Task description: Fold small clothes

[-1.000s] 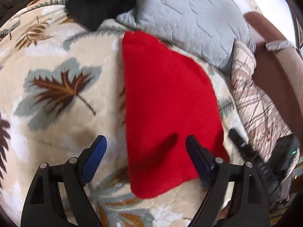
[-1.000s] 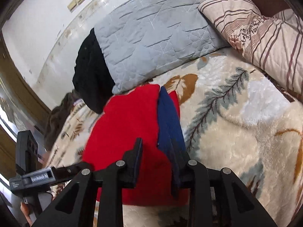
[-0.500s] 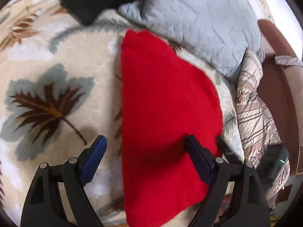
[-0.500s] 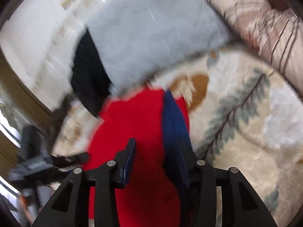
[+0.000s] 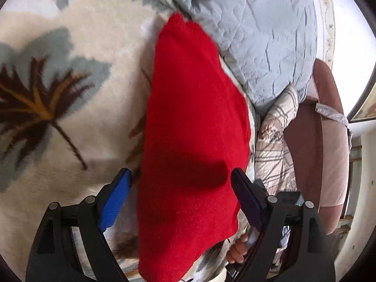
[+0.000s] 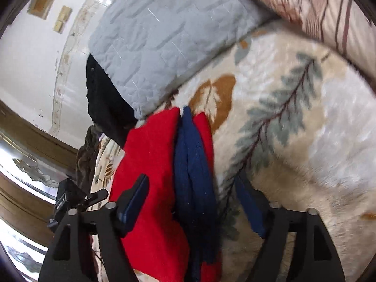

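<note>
The right tongs [image 6: 191,202] hang over a leaf-patterned blanket [image 6: 293,122], their jaws opening. Between the jaws lies a red garment [image 6: 150,155] with a navy blue strip [image 6: 192,164] running along it, no pad pressing on either. Beyond the tongs sits a grey quilted pillow [image 6: 164,35], with dark clothing [image 6: 103,103] at its left.

Bed covered by a cream plush blanket [image 5: 98,122] printed with brown and grey-green leaves. Lying directly on it: a red knit garment [image 5: 192,127], spread long and flat, with a navy blue strip [image 6: 192,164] of cloth running along its top near one edge. At the far end, a grey quilted pillow [image 5: 258,47] rests on the blanket, touching the garment's far tip. A beige striped pillow [image 6: 329,11] and a black cloth [image 6: 103,108] flank it.
</note>
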Motion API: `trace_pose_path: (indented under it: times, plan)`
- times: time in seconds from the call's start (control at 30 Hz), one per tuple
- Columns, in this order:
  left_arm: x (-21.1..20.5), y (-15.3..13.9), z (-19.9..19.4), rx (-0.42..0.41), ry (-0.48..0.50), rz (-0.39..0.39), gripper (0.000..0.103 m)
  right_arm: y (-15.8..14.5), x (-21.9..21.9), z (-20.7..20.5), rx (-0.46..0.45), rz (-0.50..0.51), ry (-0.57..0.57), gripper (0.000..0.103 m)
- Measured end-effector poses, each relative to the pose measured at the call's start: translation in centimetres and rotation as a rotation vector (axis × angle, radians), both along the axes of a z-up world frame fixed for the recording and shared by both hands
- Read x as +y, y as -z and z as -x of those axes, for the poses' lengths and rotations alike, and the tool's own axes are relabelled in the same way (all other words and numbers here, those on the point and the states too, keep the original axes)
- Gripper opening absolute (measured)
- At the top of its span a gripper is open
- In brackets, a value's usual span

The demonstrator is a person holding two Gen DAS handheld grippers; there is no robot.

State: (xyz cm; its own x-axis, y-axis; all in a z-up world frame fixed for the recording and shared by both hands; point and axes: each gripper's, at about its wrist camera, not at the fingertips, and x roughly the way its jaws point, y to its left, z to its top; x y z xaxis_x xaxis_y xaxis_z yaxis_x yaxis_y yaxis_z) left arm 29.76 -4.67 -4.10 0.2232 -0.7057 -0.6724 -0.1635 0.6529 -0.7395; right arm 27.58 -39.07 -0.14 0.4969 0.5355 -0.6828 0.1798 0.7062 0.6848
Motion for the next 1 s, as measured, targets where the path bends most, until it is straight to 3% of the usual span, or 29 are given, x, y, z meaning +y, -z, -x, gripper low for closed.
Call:
trace_pose_path:
  times: [0.1, 0.27, 0.47, 0.53, 0.57, 0.7, 0.83, 1.0]
  plan:
    - [-0.9, 0.6, 0.0, 0.011, 0.021, 0.016, 0.087, 1.9, 0.9, -0.5, 0.048, -0.054, -0.026, 0.082]
    - [-0.8, 1.3, -0.9, 0.036, -0.01, 0.057, 0.087, 2.5, 2.2, -1.8, -0.005, -0.217, -0.09, 0.092]
    - [-0.8, 1.5, -0.9, 0.032, -0.032, 0.065, 0.088, 2.5, 4.1, -3.2, -0.003, -0.124, -0.184, 0.092]
    - [-1.0, 1.4, -0.8, 0.02, -0.036, 0.072, 0.087, 2.2, 4.4, -3.0, -0.011, -0.105, -0.197, 0.08]
    - [-1.0, 1.3, -0.8, 0.013, -0.035, 0.072, 0.085, 1.9, 4.5, -2.7, -0.024, -0.094, -0.207, 0.067]
    - [-0.8, 0.7, -0.3, -0.026, -0.014, 0.072, 0.066, 1.3, 4.4, -1.7, -0.09, -0.087, -0.218, 0.05]
    - [-0.4, -0.3, 0.1, -0.058, -0.007, 0.079, 0.061, 0.4, 4.7, -1.1, -0.113, -0.09, -0.183, 0.046]
    - [0.0, -2.4, 1.4, -0.108, -0.002, 0.031, 0.061, -1.7, 6.3, -0.1, -0.123, -0.005, -0.185, 0.043]
